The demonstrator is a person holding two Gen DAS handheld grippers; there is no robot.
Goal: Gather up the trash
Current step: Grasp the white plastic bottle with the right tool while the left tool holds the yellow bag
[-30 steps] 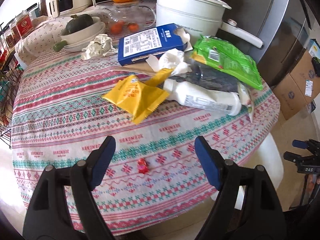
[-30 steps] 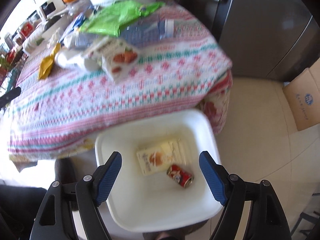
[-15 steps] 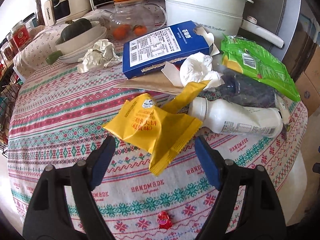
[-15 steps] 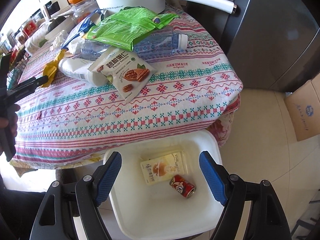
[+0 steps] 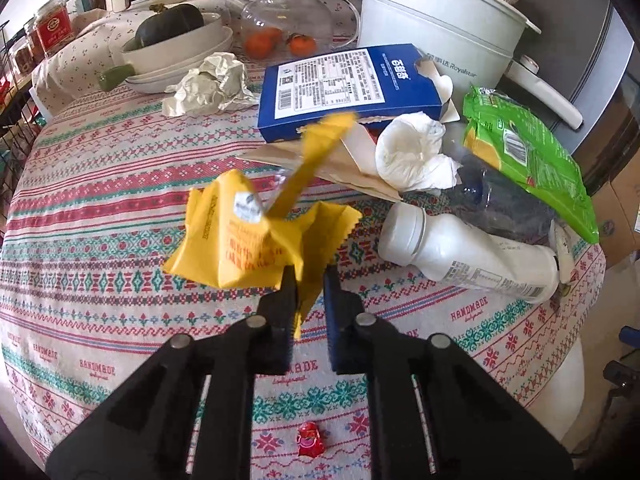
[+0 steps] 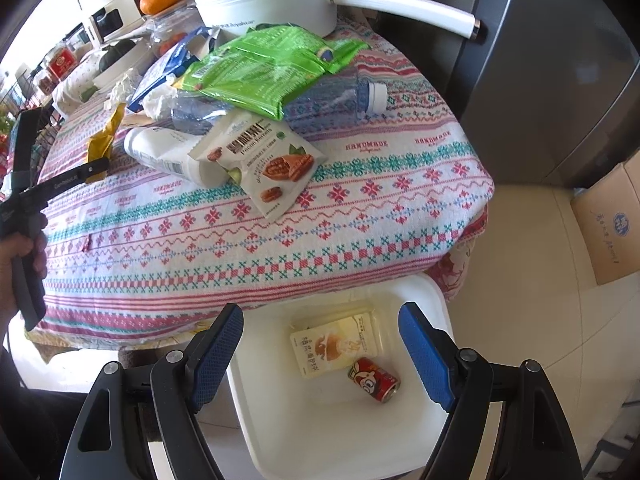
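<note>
My left gripper [image 5: 307, 276] is shut on the near corner of a yellow snack wrapper [image 5: 248, 240], which is lifted and crumpled above the patterned tablecloth [image 5: 100, 208]. Behind it lie a white bottle [image 5: 460, 252], a tissue wad [image 5: 412, 152], a blue box [image 5: 352, 84], a green bag [image 5: 524, 152] and crumpled paper [image 5: 212, 84]. My right gripper [image 6: 320, 344] is open and empty above a white bin [image 6: 280, 420] on the floor, which holds a drink carton [image 6: 336, 348] and a red can [image 6: 374, 380]. A pecan packet [image 6: 264, 164] lies on the table near it.
A white cooking pot [image 5: 436, 16], a glass teapot [image 5: 288, 20] with oranges and a bowl with a squash [image 5: 172, 36] stand at the table's back. A small red candy [image 5: 310, 444] lies near the front edge. A fridge [image 6: 552, 60] and a cardboard box [image 6: 612, 220] stand to the right.
My left gripper moved forward over the table, closed on the yellow wrapper and lifted its edge. My right gripper stayed open above the bin and shifted slightly.
</note>
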